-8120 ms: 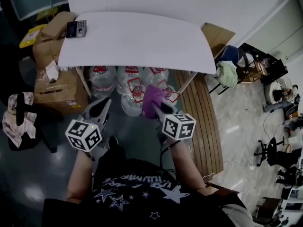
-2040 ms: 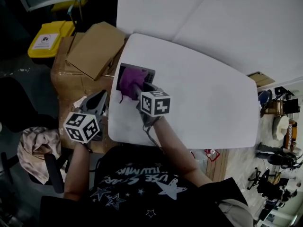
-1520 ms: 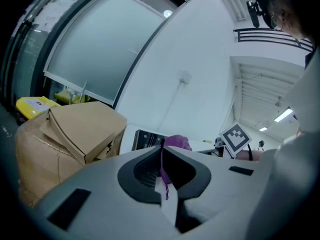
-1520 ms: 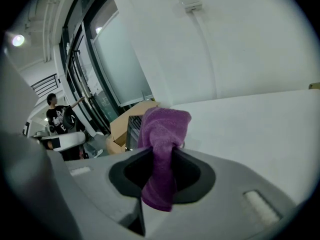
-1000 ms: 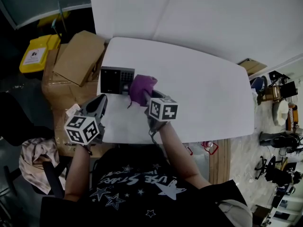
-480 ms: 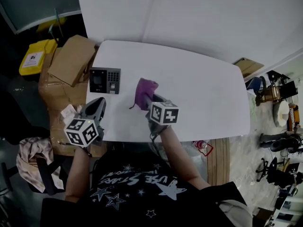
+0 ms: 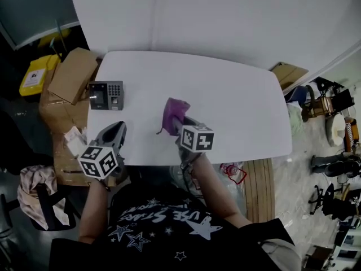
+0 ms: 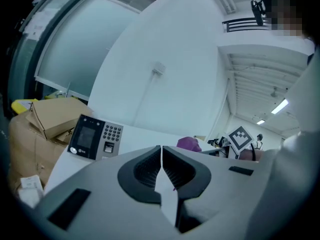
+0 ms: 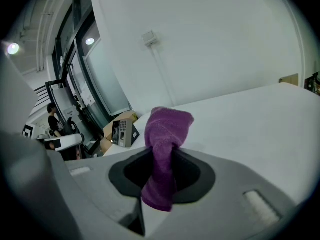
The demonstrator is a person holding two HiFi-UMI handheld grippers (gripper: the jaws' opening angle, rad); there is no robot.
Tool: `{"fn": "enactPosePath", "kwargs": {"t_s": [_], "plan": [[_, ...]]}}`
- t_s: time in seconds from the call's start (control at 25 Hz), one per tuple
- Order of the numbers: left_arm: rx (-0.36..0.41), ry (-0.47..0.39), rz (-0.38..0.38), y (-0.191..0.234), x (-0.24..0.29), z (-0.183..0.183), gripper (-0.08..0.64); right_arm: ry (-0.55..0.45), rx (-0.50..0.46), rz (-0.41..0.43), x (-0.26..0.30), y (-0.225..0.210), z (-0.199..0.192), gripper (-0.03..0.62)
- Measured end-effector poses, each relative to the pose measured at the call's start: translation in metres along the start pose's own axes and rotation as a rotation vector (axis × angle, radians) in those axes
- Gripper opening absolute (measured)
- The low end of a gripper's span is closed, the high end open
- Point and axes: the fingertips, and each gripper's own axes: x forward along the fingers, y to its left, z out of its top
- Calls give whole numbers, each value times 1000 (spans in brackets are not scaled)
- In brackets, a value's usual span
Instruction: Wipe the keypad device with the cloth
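Observation:
The keypad device (image 7: 106, 95) is a dark box with a screen and grey keys, standing at the left end of the white table (image 7: 237, 112); it also shows as the keypad device (image 8: 95, 139) and the keypad device (image 9: 121, 132). My right gripper (image 7: 176, 120) is shut on the purple cloth (image 7: 174, 113), held over the table's middle, right of the device and apart from it. The cloth (image 9: 165, 149) bunches up between the jaws. My left gripper (image 7: 115, 131) is shut with nothing in it, near the table's front left edge below the device.
Cardboard boxes (image 7: 70, 81) and a yellow bin (image 7: 34, 75) stand left of the table. A white wall (image 7: 225, 21) rises behind it. A chair with a cloth (image 7: 31, 188) is at lower left. Wooden slats (image 7: 262, 176) lie right of the person.
The right gripper with the purple cloth has come off the keypad device and now sits to its right, over the table's middle. The left gripper stays near the front left edge.

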Motion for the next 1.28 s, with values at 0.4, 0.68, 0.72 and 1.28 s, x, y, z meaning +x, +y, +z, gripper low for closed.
{"fn": "enactPosePath", "kwargs": {"t_s": [0.4,0.68,0.72,1.28], "plan": [[26,17,15,-79,4,-30,17,-2,46,13,-60,-55,-26,97],[20,-16,57,-126,-1,-51,17,7,33,47,-100,-84,-44,97],[27,-19,65,-130,-1,-54,17,9,28,54,-103,-89,-46,97],[-6,-58,207,-163,-46,-88,17,48,-41,106,-124,-112,-76,97]]}}
